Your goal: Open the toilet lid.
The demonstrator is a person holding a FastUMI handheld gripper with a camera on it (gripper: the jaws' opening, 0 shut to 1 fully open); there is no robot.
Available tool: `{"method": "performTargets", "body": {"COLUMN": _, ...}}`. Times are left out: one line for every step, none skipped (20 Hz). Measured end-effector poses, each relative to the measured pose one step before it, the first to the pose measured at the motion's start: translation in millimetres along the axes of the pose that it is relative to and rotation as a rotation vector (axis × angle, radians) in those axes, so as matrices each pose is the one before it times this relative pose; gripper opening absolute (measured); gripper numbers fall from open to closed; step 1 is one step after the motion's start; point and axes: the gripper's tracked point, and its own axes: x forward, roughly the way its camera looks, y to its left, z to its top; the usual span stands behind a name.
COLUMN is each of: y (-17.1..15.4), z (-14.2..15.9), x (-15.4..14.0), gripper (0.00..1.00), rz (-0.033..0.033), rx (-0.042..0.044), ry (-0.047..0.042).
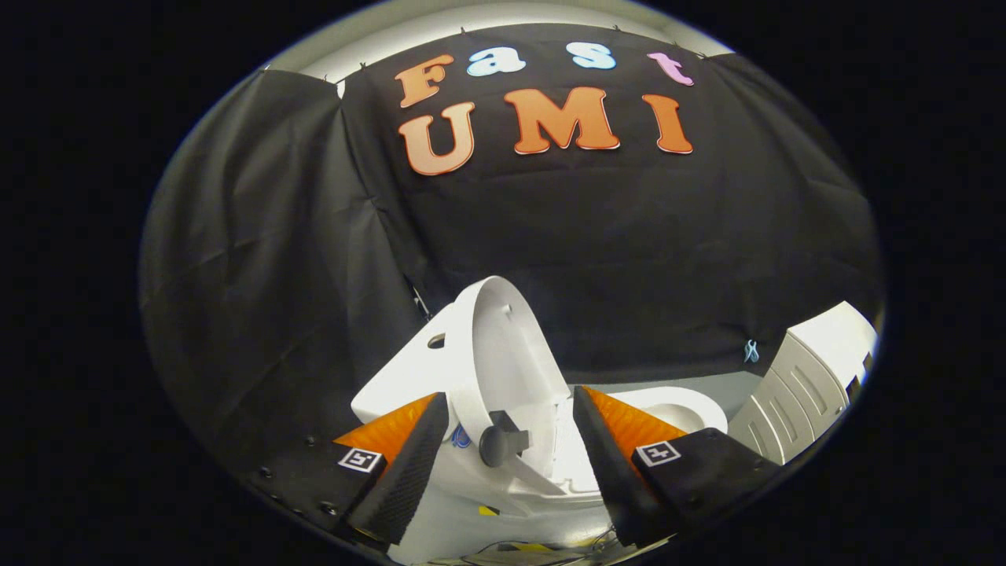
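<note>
- while the toilet lid (503,346) stands raised almost upright in the lower middle of the frame, leaning back toward the white tank (409,369) at lower left, the tool (503,409) is spread wide with nothing gripped; its two dark, orange-backed fingers (413,464) flank the lid's lower edge and do not press on it.
- between the fingers, near the lid's base, sits a dark grey knob-like part (499,444); whether it belongs to the hinge or to a handle fixed on the lid, i cannot tell.
- the open bowl (676,409) shows at lower right, beyond the right finger, and a white ribbed unit (802,393) stands further right.
- judged risk: the lid looks close to its balance point, so if it is not resting fully against the tank it could tip forward and slam onto the bowl once the tool draws away.
- judged risk: pulling the tool back at an angle could catch a finger on the lid's rim or on the grey part and drag the lid down.
- judged risk: pushing further could drive the lid hard into the tank or strain the hinge.
- cables (534,550) lie on the floor at the bottom of the frame; a low retreat might snag them.
- writing: each finger carries a small square black-and-white marker (657,453), a pattern and not text; no brand or readable label shows on the toilet.
</note>
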Motion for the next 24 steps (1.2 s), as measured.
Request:
{"method": "performTargets", "body": {"y": -7.23, "z": 9.9, "x": -5.35, "gripper": 1.0, "rz": -0.0073, "rx": -0.00704, "ry": -0.0204}}
{"method": "performTargets", "body": {"y": -7.15, "z": 10.71, "x": -3.83, "gripper": 1.0, "rz": -0.01119, "rx": -0.01079, "ry": -0.02064}}
{"method": "performTargets", "body": {"y": -8.19, "z": 10.1, "x": -4.33, "gripper": 1.0, "rz": -0.01318, "rx": -0.01557, "ry": -0.0224}}
{"method": "performTargets", "body": {"y": -8.32, "z": 9.69, "x": -3.91, "gripper": 1.0, "rz": -0.01668, "rx": -0.01665, "ry": -0.02091}}
{"method": "performTargets", "body": {"y": -7.97, "z": 11.25, "x": -3.34, "gripper": 1.0, "rz": -0.01411, "rx": -0.01464, "ry": -0.02078}}
{"method": "performTargets", "body": {"y": -9.9, "z": 9.18, "x": -3.66, "gripper": 1.0, "rz": -0.0149, "rx": -0.01345, "ry": -0.01881}}
{"method": "performTargets", "body": {"y": -7.02, "z": 7.85, "x": -2.64, "gripper": 1.0, "rz": -0.00843, "rx": -0.00907, "ry": -0.01571}}
{"method": "performTargets", "body": {"y": -5.26, "z": 7.75, "x": -2.67, "gripper": 1.0, "rz": -0.00494, "rx": -0.00556, "ry": -0.01352}}
{"method": "performTargets", "body": {"y": -4.48, "z": 7.5, "x": -1.71, "gripper": 1.0, "rz": -0.002, "rx": 0.00255, "ry": -0.01011}}
{"method": "performTargets", "body": {"y": -4.81, "z": 7.68, "x": -2.25, "gripper": 1.0, "rz": -0.00132, "rx": 0.00684, "ry": -0.01282}}
{"method": "performTargets", "body": {"y": -5.92, "z": 7.98, "x": -1.31, "gripper": 1.0, "rz": -0.00666, "rx": 0.00587, "ry": -0.01268}}
{"method": "performTargets", "body": {"y": -7.41, "z": 7.9, "x": -1.31, "gripper": 1.0, "rz": -0.00938, "rx": 0.00507, "ry": -0.01377}}
{"method": "performTargets", "body": {"y": -8.61, "z": 7.71, "x": -1.29, "gripper": 1.0, "rz": -0.01244, "rx": 0.00276, "ry": -0.01156}}
{"method": "performTargets", "body": {"y": -5.61, "z": 6.23, "x": -0.81, "gripper": 1.0, "rz": -0.0094, "rx": -0.00048, "ry": -0.01013}}
{"method": "performTargets", "body": {"y": -3.39, "z": 10.99, "x": -0.84, "gripper": 1.0, "rz": -0.00415, "rx": 0.00861, "ry": -0.0141}}
{"method": "performTargets", "body": {"y": -4.68, "z": 12.49, "x": -0.63, "gripper": 1.0, "rz": -0.00666, "rx": 0.00954, "ry": -0.01407}}
{"method": "performTargets", "body": {"y": -7.76, "z": 10.01, "x": -1.79, "gripper": 1.0, "rz": -0.01083, "rx": 0.00584, "ry": -0.01587}}
{"method": "performTargets", "body": {"y": -7.74, "z": 10.73, "x": -2.43, "gripper": 1.0, "rz": -0.01234, "rx": 0.00266, "ry": -0.01763}}
{"method": "performTargets", "body": {"y": -8.56, "z": 9.69, "x": -1.97, "gripper": 1.0, "rz": -0.01123, "rx": -0.00098, "ry": -0.01504}}
{"method": "performTargets", "body": {"y": -7.71, "z": 8.42, "x": -2.16, "gripper": 1.0, "rz": -0.01108, "rx": -0.00033, "ry": -0.01278}}
{"method": "performTargets", "body": {"y": -6.99, "z": 8.24, "x": -1.7, "gripper": 1.0, "rz": -0.0081, "rx": -0.00134, "ry": -0.01121}}
{"method": "performTargets", "body": {"y": -6.13, "z": 7.94, "x": -2.08, "gripper": 1.0, "rz": -0.00919, "rx": -0.00584, "ry": -0.00942}}
{"method": "performTargets", "body": {"y": -6.42, "z": 8.07, "x": -1.61, "gripper": 1.0, "rz": -0.00989, "rx": -0.0111, "ry": -0.01009}}
{"method": "performTargets", "body": {"y": -4.63, "z": 7.06, "x": -2.17, "gripper": 1.0, "rz": -0.00975, "rx": -0.01374, "ry": -0.0105}}
